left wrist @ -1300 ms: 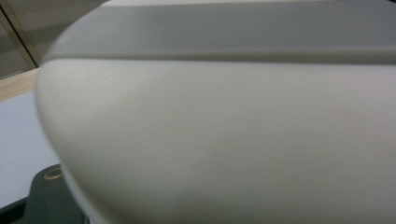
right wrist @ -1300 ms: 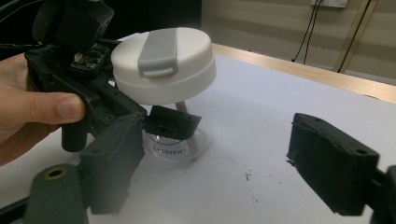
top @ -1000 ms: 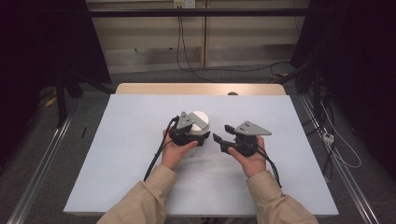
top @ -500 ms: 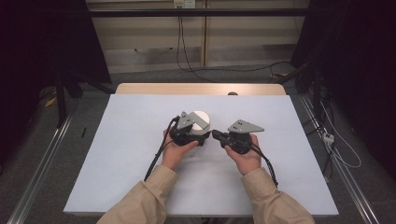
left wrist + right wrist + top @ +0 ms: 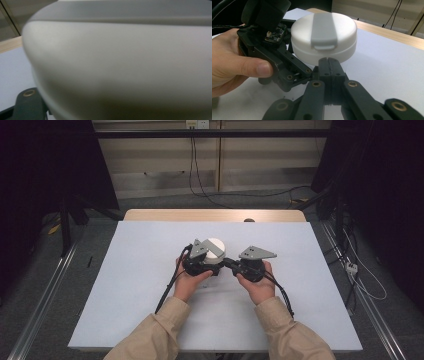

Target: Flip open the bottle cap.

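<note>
A round white container [image 5: 216, 246] with a grey strap across its lid stands mid-table. My left gripper [image 5: 213, 262] is shut on its lower body. The container's wall [image 5: 120, 67] sits pressed close in the left gripper view, with one black finger [image 5: 28, 106] at the bottom left. In the right gripper view the container [image 5: 324, 35] stands just beyond my right gripper [image 5: 328, 63]. That gripper's jaws are shut together, their tips touching the container's side under the strap's tab. The left gripper's near finger [image 5: 294, 63] reaches in from the left.
A white sheet [image 5: 140, 285] covers the table, with a wooden strip [image 5: 200, 215] along the far edge. A small dark thing [image 5: 248, 220] lies on that strip. Black cables [image 5: 167, 290] trail from both grippers toward the person. Metal rails run along the floor on either side.
My right gripper has moved left until its shut tips reach the container. The left gripper and the container have stayed almost in place.
</note>
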### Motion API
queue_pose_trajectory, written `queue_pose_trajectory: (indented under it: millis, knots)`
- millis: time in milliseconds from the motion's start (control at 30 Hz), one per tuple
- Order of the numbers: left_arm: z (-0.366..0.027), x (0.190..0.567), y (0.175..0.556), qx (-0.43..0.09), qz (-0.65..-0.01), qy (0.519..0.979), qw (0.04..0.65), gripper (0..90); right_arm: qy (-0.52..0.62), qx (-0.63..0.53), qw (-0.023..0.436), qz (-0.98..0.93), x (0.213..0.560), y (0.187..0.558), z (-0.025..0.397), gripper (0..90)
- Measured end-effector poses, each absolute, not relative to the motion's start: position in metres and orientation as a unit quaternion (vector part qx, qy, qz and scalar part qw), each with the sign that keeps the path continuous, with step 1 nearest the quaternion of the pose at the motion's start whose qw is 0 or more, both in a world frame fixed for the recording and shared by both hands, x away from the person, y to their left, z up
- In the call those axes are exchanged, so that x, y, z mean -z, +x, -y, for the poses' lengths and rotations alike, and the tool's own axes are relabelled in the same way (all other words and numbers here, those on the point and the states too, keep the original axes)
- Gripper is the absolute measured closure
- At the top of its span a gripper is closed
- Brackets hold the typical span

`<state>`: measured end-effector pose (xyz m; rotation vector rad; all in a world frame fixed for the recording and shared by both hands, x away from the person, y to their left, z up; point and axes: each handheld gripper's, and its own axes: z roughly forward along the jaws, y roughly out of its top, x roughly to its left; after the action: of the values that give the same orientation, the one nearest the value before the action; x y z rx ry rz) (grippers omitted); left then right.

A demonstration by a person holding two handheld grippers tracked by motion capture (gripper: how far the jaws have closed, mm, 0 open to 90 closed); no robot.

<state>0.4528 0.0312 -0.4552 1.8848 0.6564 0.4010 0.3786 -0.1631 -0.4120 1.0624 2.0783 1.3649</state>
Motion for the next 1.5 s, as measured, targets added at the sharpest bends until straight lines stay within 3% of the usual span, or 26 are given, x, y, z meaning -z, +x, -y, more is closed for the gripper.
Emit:
queue_pose_trajectory:
  millis: [1500]
  knots:
    - [-0.031,0.456,0.454,-0.165,-0.275,0.787,0.527,18.3,0.362,-0.51,0.233,-0.745,0.381,0.394,0.145,90.0]
